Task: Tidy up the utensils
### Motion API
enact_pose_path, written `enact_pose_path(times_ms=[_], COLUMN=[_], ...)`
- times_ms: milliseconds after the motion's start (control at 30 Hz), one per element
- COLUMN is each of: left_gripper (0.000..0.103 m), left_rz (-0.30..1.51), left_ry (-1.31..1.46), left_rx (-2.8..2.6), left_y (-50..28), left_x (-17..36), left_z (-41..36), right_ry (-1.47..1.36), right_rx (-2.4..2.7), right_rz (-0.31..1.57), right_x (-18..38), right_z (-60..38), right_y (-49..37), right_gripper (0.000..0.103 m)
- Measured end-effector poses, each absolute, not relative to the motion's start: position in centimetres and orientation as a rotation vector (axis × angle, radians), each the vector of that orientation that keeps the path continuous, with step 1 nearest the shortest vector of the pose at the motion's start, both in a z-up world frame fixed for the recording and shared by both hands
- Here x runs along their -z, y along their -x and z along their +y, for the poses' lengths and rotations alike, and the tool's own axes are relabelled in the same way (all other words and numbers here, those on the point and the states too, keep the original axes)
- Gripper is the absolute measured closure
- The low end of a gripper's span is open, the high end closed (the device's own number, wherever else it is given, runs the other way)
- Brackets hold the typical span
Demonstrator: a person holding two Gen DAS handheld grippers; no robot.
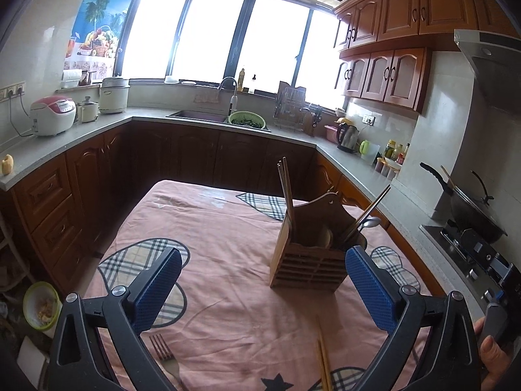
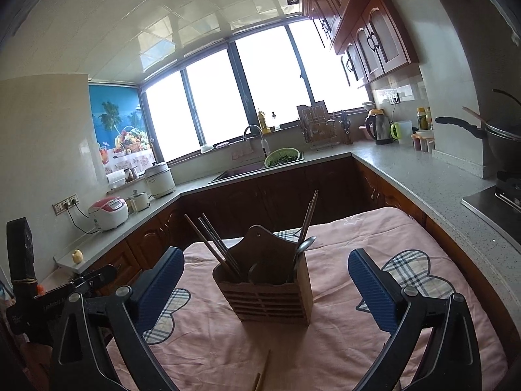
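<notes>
A wooden utensil holder [image 1: 307, 265] [image 2: 265, 296] stands on the pink tablecloth [image 1: 228, 228] [image 2: 351, 335], with chopsticks [image 1: 286, 192] [image 2: 211, 244] and a metal spoon [image 1: 369, 223] [image 2: 306, 244] upright in it. A pair of loose chopsticks [image 1: 324, 365] [image 2: 263, 371] lies on the cloth near the front edge. A fork [image 1: 164, 353] rests beside them on the left. My left gripper [image 1: 263, 288] is open, empty, short of the holder. My right gripper [image 2: 265, 288] is open and empty too, with the holder seen between its blue pads [image 2: 371, 288].
Grey counters run around the table, with a rice cooker [image 1: 53, 115], a sink [image 1: 198, 116] with a green colander [image 1: 246, 120], a kettle [image 1: 348, 135], and a wok on the stove [image 1: 472, 208]. A hand [image 1: 493, 355] shows at the right edge. A green bowl [image 1: 40, 304] sits low left.
</notes>
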State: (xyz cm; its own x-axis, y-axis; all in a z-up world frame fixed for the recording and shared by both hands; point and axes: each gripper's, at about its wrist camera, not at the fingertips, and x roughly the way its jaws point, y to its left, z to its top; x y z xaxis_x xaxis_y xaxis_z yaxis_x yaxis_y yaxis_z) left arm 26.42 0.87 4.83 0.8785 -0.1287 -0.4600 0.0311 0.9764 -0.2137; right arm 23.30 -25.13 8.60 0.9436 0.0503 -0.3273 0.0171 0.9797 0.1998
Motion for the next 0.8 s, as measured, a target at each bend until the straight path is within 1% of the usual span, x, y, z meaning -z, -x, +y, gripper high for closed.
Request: enact_pose_path(times_ms=[300,800], left_gripper=[0.001,0.001], left_rz=[0.495,0.522], left_ry=[0.202,0.135], left_rx=[0.071,0.061], left_y=[-21.4,-14.2], left_x=[-4.3,-0.8], left_z=[1.1,0.8], right_ry=[-0.158,-0.088], right_rx=[-0.025,-0.017], right_rz=[0.376,0.429], right_x=[-6.5,-2.0], right_z=[-23.1,-20.7], right_y=[-19.2,-13.2], right_gripper=[0.0,0.0])
